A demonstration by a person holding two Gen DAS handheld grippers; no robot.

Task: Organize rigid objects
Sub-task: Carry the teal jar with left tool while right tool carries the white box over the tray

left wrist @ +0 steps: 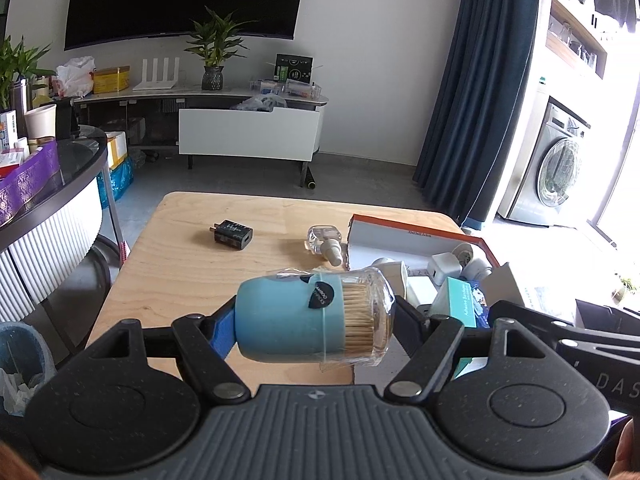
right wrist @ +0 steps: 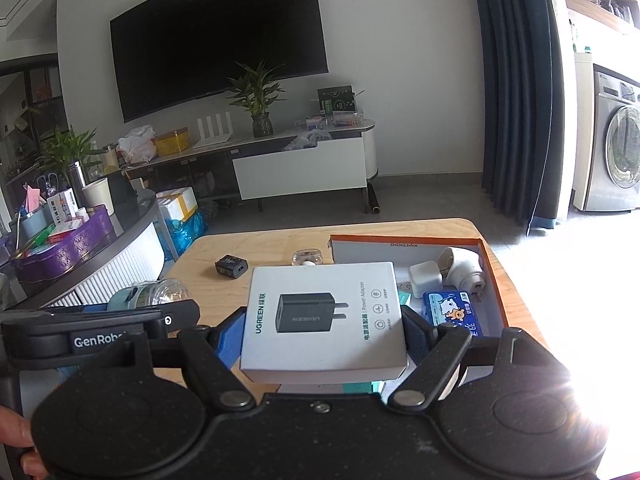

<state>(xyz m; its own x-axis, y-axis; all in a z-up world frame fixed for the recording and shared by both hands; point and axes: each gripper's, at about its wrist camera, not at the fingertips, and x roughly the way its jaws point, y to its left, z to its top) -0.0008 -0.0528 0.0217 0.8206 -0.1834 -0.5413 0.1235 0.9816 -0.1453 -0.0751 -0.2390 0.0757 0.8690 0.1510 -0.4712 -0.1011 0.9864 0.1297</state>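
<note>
The left hand-held gripper is clenched on a blue cylindrical toothpick holder with a clear plastic lid, lying sideways above the wooden tabletop; its small black label is too tilted to read. The right hand-held gripper grasps a flat white cardboard box printed "UGREEN" and "Power Adapter", with a picture of a black plug. Beyond it, the orange-edged open carton holds white plastic adapters and a blue packet. A black charger rests on the wood.
</note>
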